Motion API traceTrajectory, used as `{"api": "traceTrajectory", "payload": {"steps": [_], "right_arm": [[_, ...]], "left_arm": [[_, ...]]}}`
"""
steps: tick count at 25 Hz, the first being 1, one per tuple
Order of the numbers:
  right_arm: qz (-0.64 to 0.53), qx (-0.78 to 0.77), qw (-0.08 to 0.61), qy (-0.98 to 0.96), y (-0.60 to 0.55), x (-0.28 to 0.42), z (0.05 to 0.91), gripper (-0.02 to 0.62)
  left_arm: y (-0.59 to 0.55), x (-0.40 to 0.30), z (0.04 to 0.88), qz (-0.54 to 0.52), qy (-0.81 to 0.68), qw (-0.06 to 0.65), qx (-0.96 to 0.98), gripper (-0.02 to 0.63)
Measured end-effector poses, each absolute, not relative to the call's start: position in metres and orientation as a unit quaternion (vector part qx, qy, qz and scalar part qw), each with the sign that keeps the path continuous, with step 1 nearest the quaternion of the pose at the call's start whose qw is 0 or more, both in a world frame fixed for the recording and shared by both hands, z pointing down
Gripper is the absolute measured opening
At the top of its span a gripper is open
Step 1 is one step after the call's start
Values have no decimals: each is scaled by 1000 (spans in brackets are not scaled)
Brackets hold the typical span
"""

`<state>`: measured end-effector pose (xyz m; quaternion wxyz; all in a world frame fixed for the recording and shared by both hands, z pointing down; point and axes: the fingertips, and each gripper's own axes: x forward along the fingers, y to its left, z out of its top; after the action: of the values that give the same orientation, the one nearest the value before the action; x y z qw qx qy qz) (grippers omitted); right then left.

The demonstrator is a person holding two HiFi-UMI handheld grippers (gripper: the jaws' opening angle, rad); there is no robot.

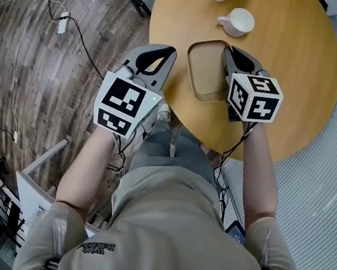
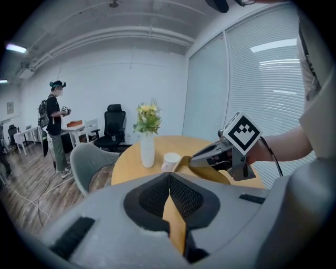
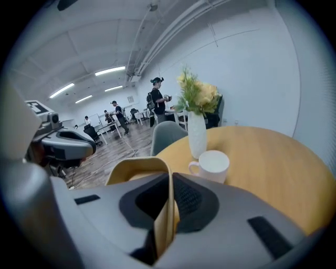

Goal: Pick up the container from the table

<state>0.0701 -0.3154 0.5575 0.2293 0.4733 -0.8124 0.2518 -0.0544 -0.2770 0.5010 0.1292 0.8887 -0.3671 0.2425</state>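
A shallow tan container (image 1: 204,69) lies near the front edge of the round wooden table (image 1: 295,67). My right gripper (image 1: 230,51) is shut on the container's right wall, and in the right gripper view that thin tan wall (image 3: 167,210) stands between the jaws. From the left gripper view the container (image 2: 212,172) looks tilted in the right gripper (image 2: 193,160). I cannot tell whether it is off the table. My left gripper (image 1: 170,51) hovers at the table's left edge, apart from the container, shut with nothing held.
A white cup (image 1: 237,22) stands just behind the container, and a white vase with flowers (image 3: 197,134) stands farther back. A grey chair (image 2: 89,163) is beyond the table. A person (image 2: 55,126) stands far off. Cables (image 1: 63,24) run across the wooden floor at the left.
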Motion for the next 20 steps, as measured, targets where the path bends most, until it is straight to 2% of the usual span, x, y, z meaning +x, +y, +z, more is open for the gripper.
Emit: {"api": "traceTrajectory", "payload": {"steps": [16, 20], "right_arm": [[117, 520, 71, -843, -300, 83, 338, 38], [76, 524, 63, -846, -288, 86, 303, 38]], "left_arm": [[-260, -49, 338, 158, -388, 22, 908, 21], [-254, -46, 308, 137, -389, -5, 911, 21]]}}
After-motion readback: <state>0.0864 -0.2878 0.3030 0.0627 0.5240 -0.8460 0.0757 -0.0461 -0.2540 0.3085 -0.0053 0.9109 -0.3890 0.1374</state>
